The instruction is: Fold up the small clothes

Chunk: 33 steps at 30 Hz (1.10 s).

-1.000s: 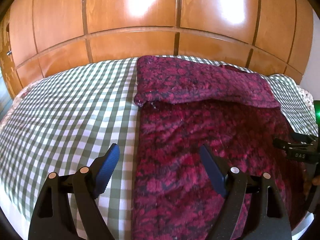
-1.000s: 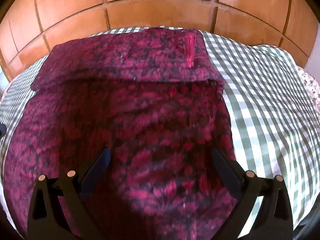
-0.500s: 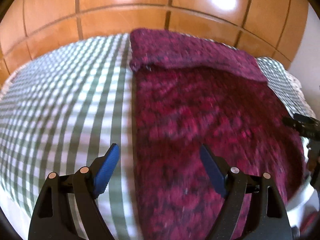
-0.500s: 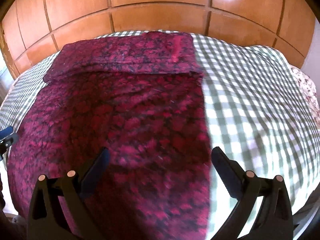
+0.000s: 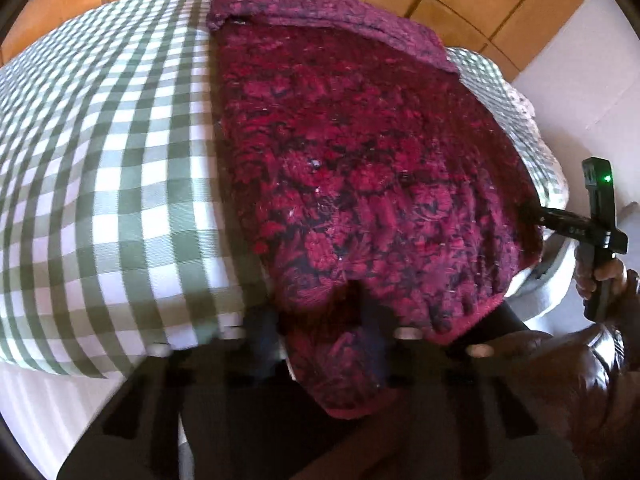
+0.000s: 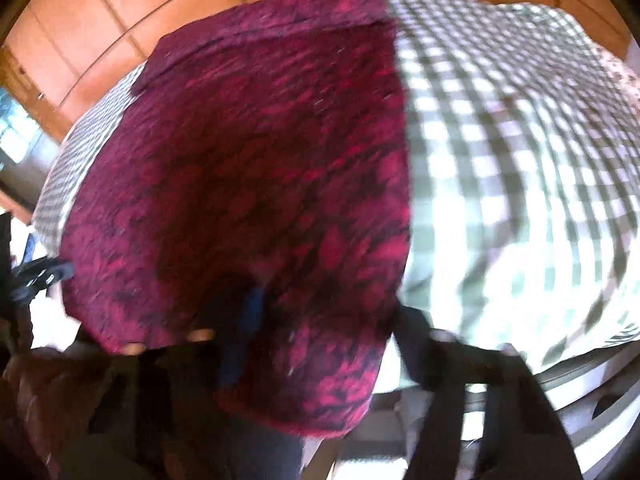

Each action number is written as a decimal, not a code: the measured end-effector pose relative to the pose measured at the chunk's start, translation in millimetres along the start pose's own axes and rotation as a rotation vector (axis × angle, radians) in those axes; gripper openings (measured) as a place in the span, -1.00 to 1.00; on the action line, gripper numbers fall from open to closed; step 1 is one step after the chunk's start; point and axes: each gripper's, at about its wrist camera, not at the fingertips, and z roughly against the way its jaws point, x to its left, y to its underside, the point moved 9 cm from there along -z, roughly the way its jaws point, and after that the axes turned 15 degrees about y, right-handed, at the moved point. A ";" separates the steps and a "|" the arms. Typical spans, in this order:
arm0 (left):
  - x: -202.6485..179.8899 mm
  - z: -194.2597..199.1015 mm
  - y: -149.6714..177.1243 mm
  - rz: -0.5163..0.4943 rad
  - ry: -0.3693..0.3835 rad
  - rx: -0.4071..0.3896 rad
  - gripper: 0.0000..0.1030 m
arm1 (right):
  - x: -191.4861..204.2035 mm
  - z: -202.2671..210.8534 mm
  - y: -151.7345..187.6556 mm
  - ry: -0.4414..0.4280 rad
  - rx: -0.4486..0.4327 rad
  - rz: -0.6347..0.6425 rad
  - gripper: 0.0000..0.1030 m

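A dark red patterned garment (image 5: 360,152) lies flat on the checked bed, its far end folded back over itself; it also fills the right wrist view (image 6: 260,168). My left gripper (image 5: 320,340) is at the garment's near left corner, the hem draped between its blurred jaws. My right gripper (image 6: 320,340) is at the near right corner, with cloth hanging over and between its jaws. Motion blur hides how far either pair of jaws stands apart. The right gripper's body shows in the left wrist view (image 5: 592,232).
A green and white checked bedspread (image 5: 100,160) covers the bed, seen also in the right wrist view (image 6: 512,168). Wooden wardrobe panels (image 6: 100,12) stand behind the bed. The bed's near edge is right under both grippers.
Both grippers have pulled back and dropped to the garment's near hem at the bed's edge. Their open jaws, above the cloth before, are now at its two near corners.
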 end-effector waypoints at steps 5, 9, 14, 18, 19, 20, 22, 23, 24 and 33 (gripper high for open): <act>-9.5 20.6 -21.0 0.041 0.133 -0.078 -0.69 | 8.5 20.5 -21.0 -0.130 -0.028 -0.051 -0.59; -15.1 46.7 -56.5 0.108 0.284 -0.209 -0.69 | 13.1 51.8 -63.0 -0.295 -0.130 -0.151 -0.60; -11.9 54.7 -114.4 0.156 0.372 -0.318 -0.71 | -1.4 50.7 -118.0 -0.326 -0.192 -0.258 -0.60; 11.6 48.8 -152.0 0.267 0.410 -0.371 -0.71 | -14.1 30.9 -151.6 -0.319 -0.190 -0.340 -0.60; 20.6 42.1 -161.8 0.308 0.416 -0.374 -0.71 | -16.9 23.3 -160.3 -0.310 -0.185 -0.357 -0.60; 26.2 41.0 -165.3 0.328 0.407 -0.375 -0.71 | -18.7 14.6 -168.1 -0.298 -0.175 -0.371 -0.60; 40.7 31.9 -175.7 0.368 0.368 -0.366 -0.71 | -17.4 -1.2 -181.3 -0.284 -0.151 -0.385 -0.60; 48.2 26.0 -181.3 0.404 0.371 -0.354 -0.71 | -17.4 -8.1 -185.9 -0.275 -0.140 -0.391 -0.60; 53.7 23.8 -185.5 0.437 0.386 -0.347 -0.69 | -16.7 -16.2 -191.0 -0.277 -0.118 -0.402 -0.59; 74.3 73.5 -182.6 0.453 0.349 -0.505 0.62 | -32.9 6.7 -202.1 -0.349 -0.219 -0.468 0.82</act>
